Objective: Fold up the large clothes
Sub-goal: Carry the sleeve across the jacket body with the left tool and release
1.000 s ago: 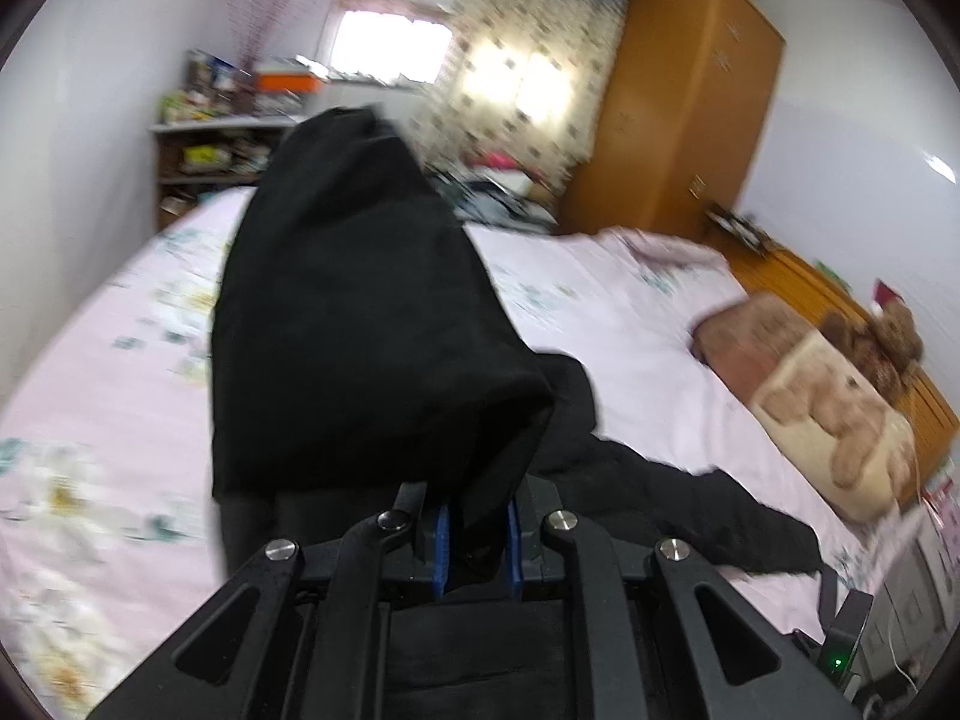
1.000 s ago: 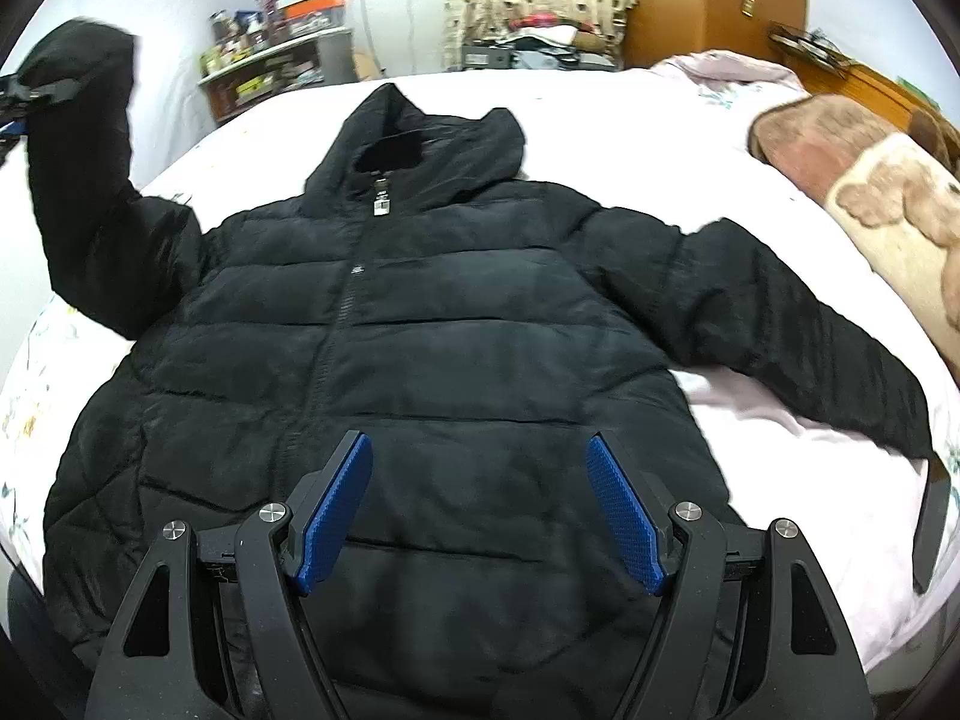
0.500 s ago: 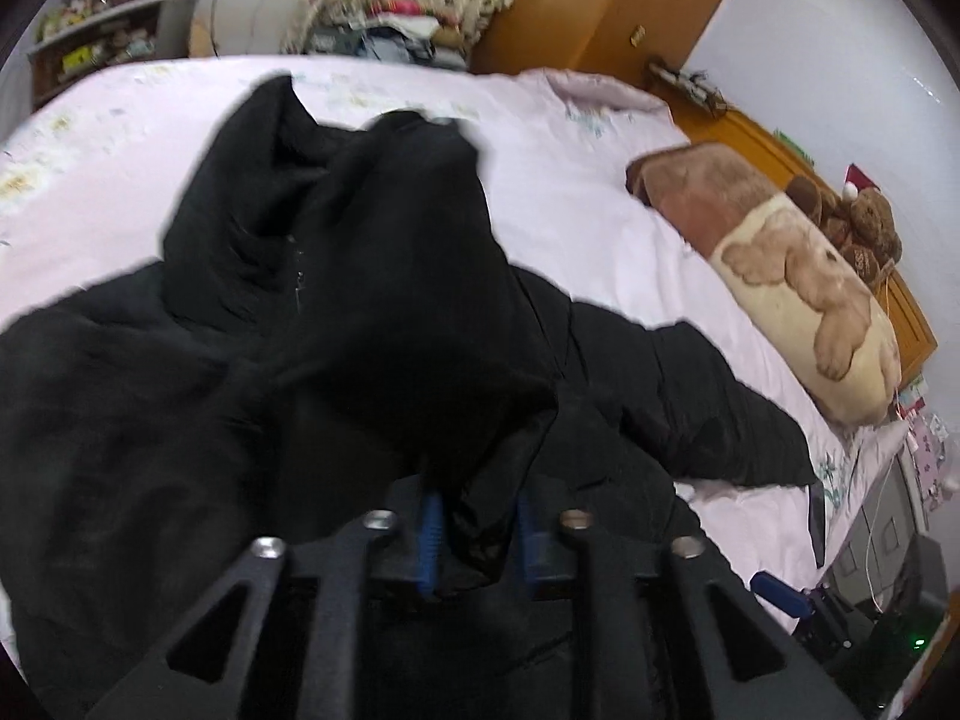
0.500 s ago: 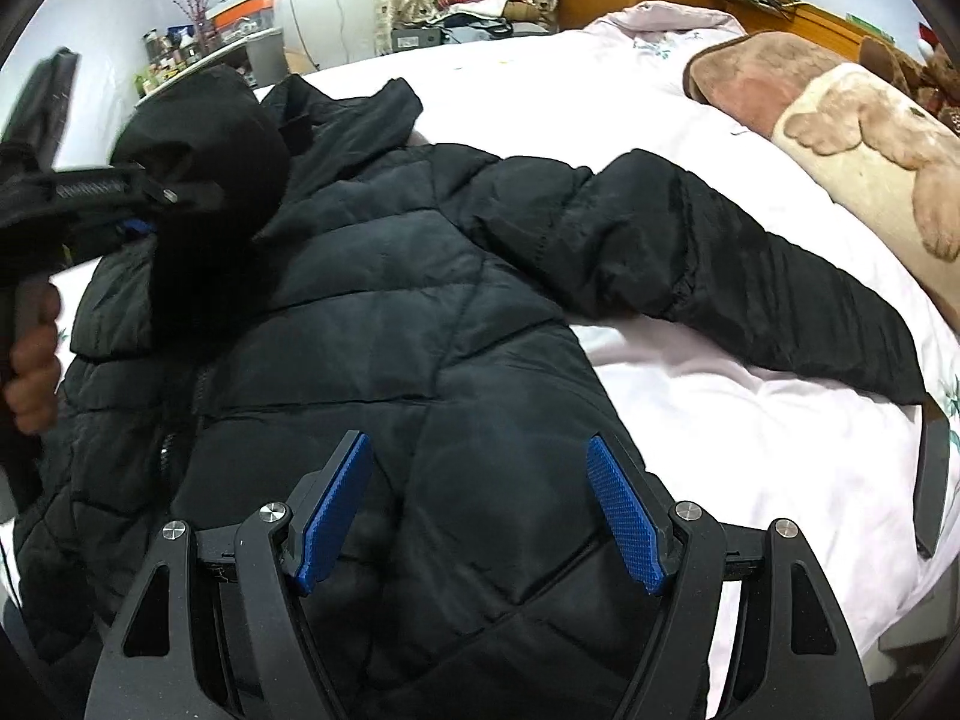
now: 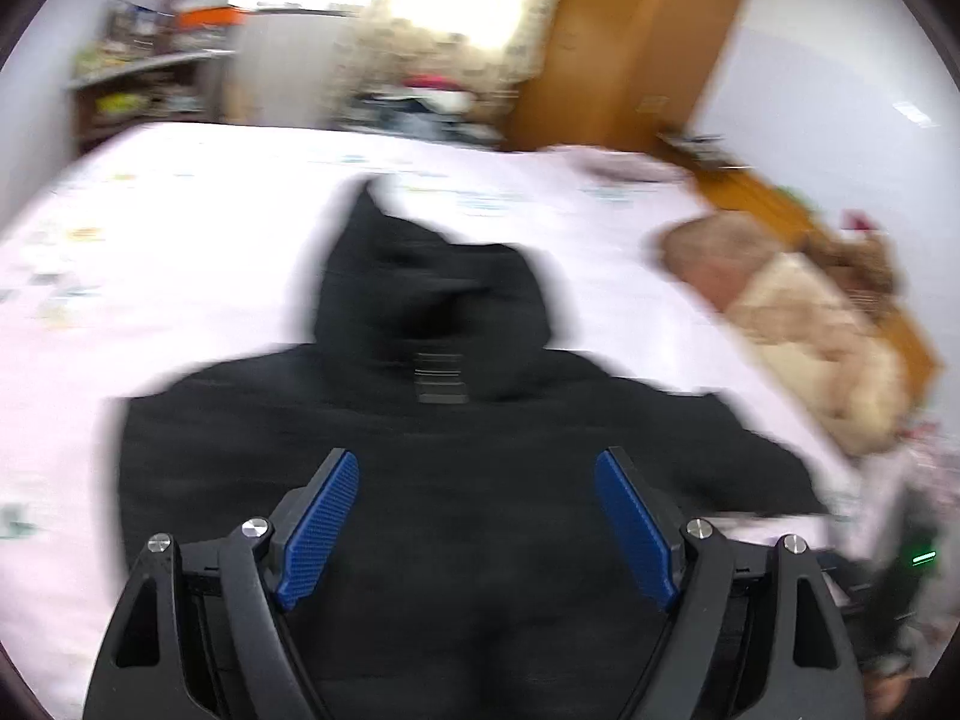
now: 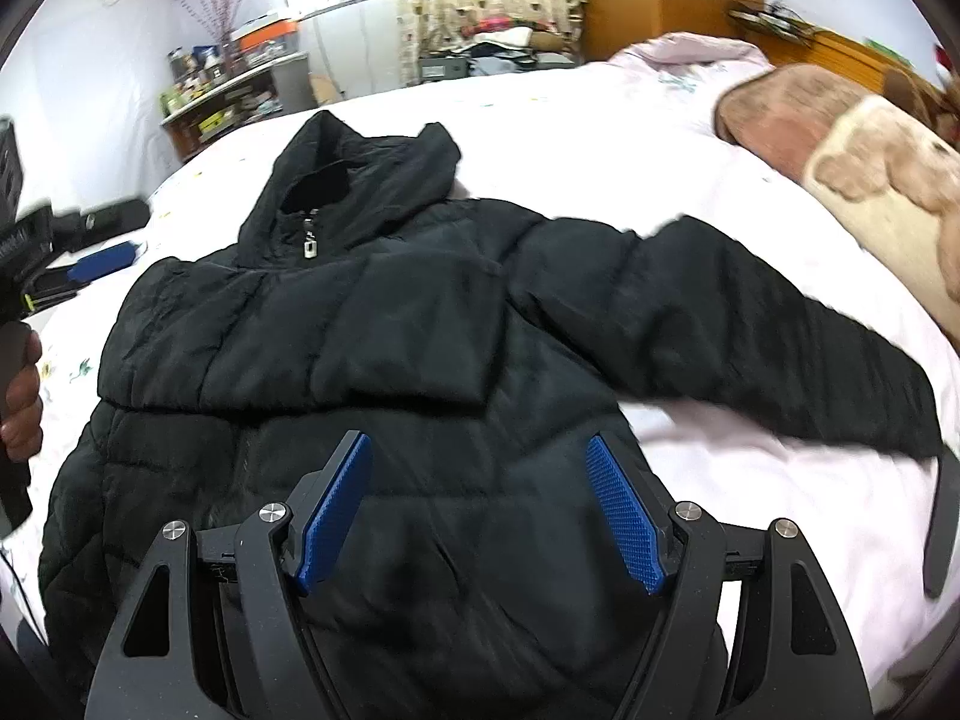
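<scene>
One sleeve [image 6: 312, 336] now lies folded across the chest of the black puffer jacket [image 6: 420, 420] in the bed's [image 6: 600, 120] middle. The left gripper [image 5: 477, 525], seemingly just released, is opening and holds nothing. The right gripper [image 6: 480, 516] is wide and empty; the other sleeve [image 6: 750, 348] still reaches toward the bed's right edge.

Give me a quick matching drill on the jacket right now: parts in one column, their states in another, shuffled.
Things:
1. left sleeve
2. right sleeve
3. hood
4. left gripper

States:
A. stretched out sideways on the bed sheet
B. fingers opening, nothing between them
C. folded across the chest
D. lying flat above the collar

Pairs: 1-C, 2-A, 3-D, 4-B
</scene>
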The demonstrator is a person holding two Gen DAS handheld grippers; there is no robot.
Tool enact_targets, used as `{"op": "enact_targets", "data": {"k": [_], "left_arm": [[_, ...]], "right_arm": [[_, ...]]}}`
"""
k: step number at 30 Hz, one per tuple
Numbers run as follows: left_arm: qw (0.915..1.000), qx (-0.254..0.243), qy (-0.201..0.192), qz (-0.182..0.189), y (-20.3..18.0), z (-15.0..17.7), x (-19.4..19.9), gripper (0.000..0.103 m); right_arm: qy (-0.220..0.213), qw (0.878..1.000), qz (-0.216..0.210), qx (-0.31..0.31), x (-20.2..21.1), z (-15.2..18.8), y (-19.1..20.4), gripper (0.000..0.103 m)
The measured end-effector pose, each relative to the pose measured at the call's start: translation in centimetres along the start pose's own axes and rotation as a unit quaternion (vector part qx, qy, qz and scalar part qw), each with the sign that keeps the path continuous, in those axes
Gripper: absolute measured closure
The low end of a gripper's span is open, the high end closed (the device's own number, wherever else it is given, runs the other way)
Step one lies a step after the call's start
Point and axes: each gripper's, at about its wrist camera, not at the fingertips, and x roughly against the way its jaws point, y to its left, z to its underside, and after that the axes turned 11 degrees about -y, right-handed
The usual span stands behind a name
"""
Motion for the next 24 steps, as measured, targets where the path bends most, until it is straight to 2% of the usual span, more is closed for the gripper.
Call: {"op": "enact_targets", "data": {"k": [1, 3, 5, 7, 8, 10, 12, 16, 19, 21, 24], "left_arm": [[0.9995, 0.001, 0.004, -0.031, 1.8, 0.0, -0.2, 0.022], [0.9972, 0.014, 0.011, -0.073, 5.4, 0.3, -0.8, 0.032], [0.9928, 0.038, 0.029, -0.11, 8.6, 0.8, -2.1, 0.044], [0.9888, 0.059, 0.043, -0.13, 10.9, 1.9, -3.5, 0.045], [0.9872, 0.067, 0.048, -0.136, 11.8, 2.5, -4.1, 0.045], [0.9854, 0.08, 0.053, -0.141, 12.8, 3.9, -4.8, 0.045], [0.986, 0.066, 0.051, -0.145, 12.7, 4.9, -5.2, 0.044], [0.9862, 0.045, 0.057, -0.149, 12.2, 5.2, -6.2, 0.044], [0.9869, 0.034, 0.057, -0.147, 11.7, 4.2, -5.0, 0.045], [0.9911, 0.026, 0.038, -0.125, 11.1, 3.9, -2.6, 0.046], [0.994, 0.005, 0.019, -0.107, 9.8, 5.3, 0.7, 0.046]], "right_arm": [[0.002, 1.0, -0.009, 0.002, -0.8, -0.4, 0.4, 0.029], [0.004, 1.0, -0.022, 0.008, -2.6, -1.3, 1.2, 0.029], [0.003, 0.999, -0.031, 0.017, -4.2, -2.2, 2.0, 0.037], [0.011, 0.999, -0.035, 0.023, -6.6, -3.2, 2.8, 0.052], [0.016, 0.999, -0.034, 0.024, -7.8, -3.6, 3.0, 0.055], [0.041, 0.998, -0.027, 0.025, -10.8, -3.8, 3.1, 0.063], [0.064, 0.997, -0.022, 0.023, -13.4, -3.3, 2.7, 0.063], [0.074, 0.997, -0.026, 0.023, -15.6, -2.1, 1.9, 0.063], [0.078, 0.997, -0.018, 0.019, -14.7, -2.8, 1.8, 0.063], [0.063, 0.998, -0.018, 0.014, -12.8, -3.2, 1.8, 0.063], [0.039, 0.999, -0.036, 0.002, -9.7, -2.5, 1.5, 0.063]]}}
